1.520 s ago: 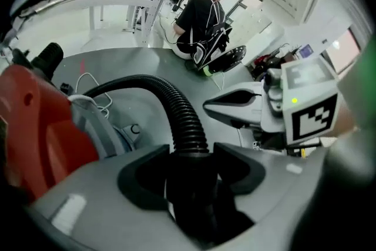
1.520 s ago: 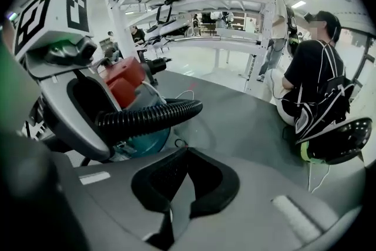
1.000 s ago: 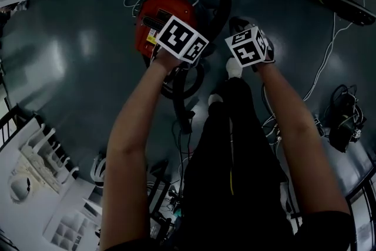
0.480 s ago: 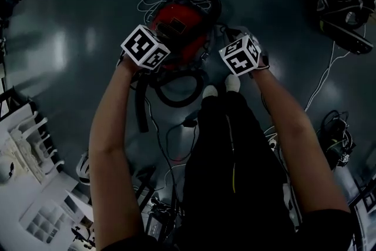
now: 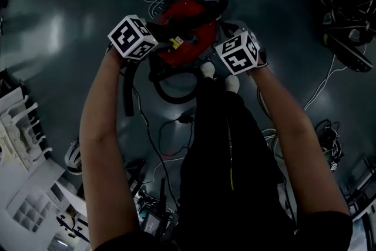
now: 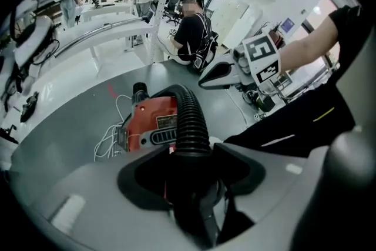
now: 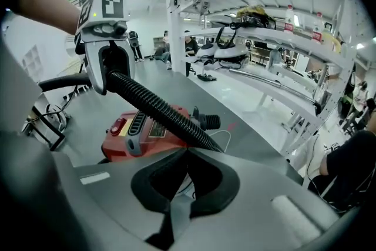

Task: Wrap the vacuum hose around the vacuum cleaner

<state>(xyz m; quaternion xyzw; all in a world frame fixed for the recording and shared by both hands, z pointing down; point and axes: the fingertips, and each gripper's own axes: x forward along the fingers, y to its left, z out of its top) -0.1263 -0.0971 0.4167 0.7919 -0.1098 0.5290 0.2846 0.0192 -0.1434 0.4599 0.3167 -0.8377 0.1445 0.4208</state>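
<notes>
Overhead, the grey floor (image 5: 64,32) filled the head view, with the red vacuum cleaner (image 5: 187,38) sitting on it at upper middle. Its black ribbed hose (image 5: 170,96) looped on the floor just below the body and rose across it. The left gripper (image 6: 191,151) had its jaws spread wide, clamping that hose. The right gripper (image 7: 187,151) had its jaws pressed together, and the hose passed just beyond their tips.

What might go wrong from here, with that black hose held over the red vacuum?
The hose looks springy, and only the left gripper clamps it. The right gripper is shut, not on it, so a loop may pop loose. The loose white cord beside the vacuum cleaner might get trapped under the wrap.
</notes>
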